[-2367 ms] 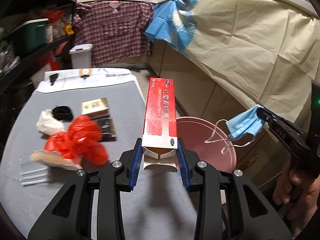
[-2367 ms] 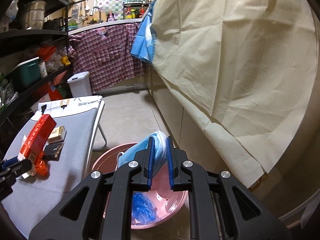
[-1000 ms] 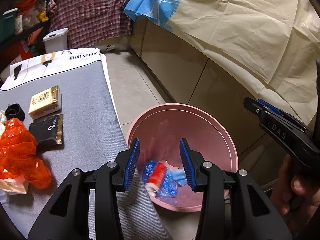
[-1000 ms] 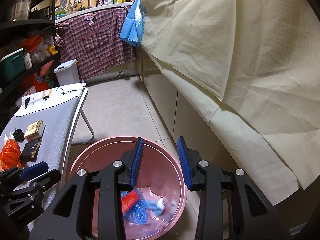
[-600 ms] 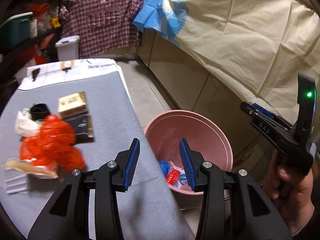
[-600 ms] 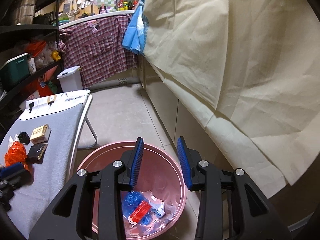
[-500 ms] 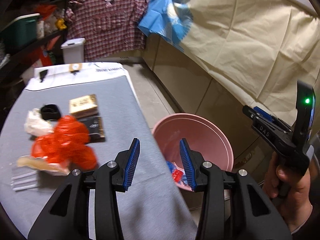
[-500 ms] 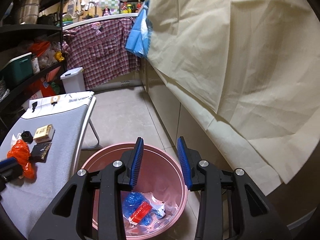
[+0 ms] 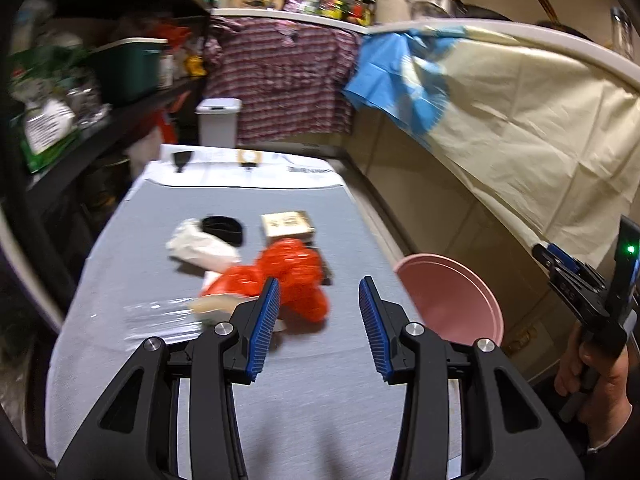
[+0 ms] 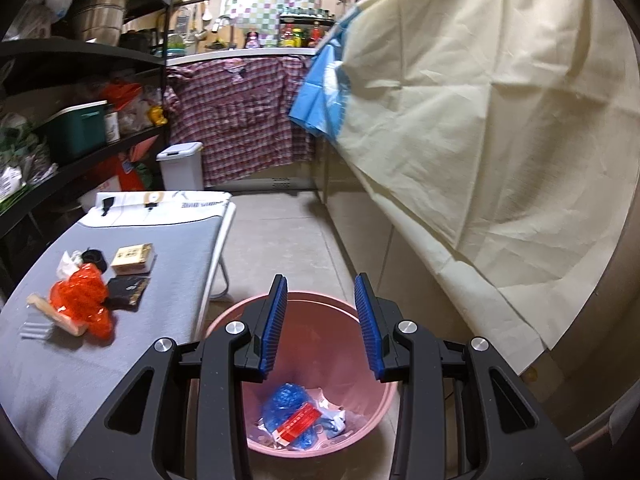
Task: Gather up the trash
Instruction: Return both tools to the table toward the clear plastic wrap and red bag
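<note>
Hovering with fingers parted and empty, left gripper (image 9: 319, 322) faces table (image 9: 312, 396); right gripper (image 10: 321, 322) overhangs basin (image 10: 376, 402).

Bare grey table top (image 9: 320, 392) lies open under my left gripper (image 9: 319, 322) up to the red bag (image 9: 294, 280), while my right gripper (image 10: 321, 322) has the pink bin's (image 10: 378, 404) mouth unobstructed below.
</note>
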